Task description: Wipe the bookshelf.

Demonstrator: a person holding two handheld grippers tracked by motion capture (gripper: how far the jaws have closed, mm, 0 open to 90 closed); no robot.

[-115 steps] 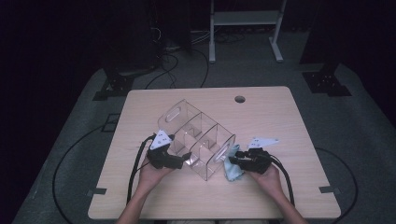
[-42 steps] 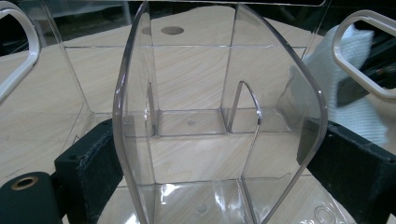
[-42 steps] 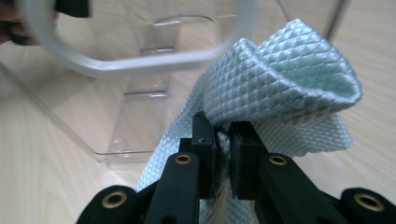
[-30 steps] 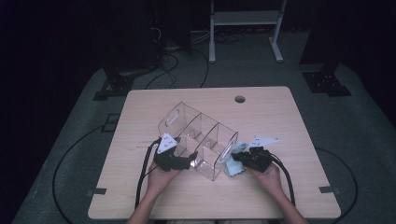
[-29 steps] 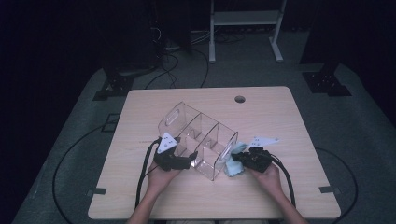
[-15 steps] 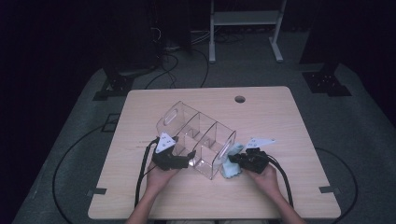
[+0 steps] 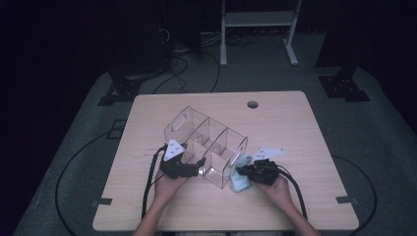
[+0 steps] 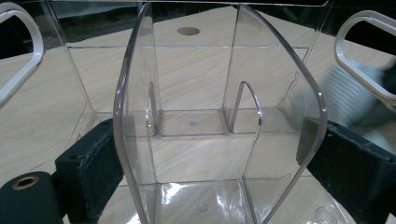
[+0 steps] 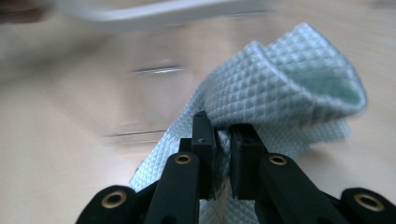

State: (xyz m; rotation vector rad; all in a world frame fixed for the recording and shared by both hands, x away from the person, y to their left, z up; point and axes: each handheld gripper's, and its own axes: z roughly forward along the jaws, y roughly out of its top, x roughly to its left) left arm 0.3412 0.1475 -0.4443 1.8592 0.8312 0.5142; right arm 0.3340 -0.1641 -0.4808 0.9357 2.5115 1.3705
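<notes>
Dark room hides surroundings; left tongs [image 7: 199, 163] clamp clear organizer [image 7: 206, 137], right tongs [image 9: 223, 135] pinch blurred cloth [image 9: 285, 93].

From above, my table [image 7: 295, 128] is dimly lit while the room around it falls to black. My left gripper view is sharp, with glare on the clear organizer [image 8: 219, 116]. My right gripper view smears everything behind the cloth [image 9: 285, 88].

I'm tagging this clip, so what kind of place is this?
Probably a dark recording studio or lab, not a home: a lone wooden table on grey floor, cables trailing behind it, and a metal stand at the back.
</notes>
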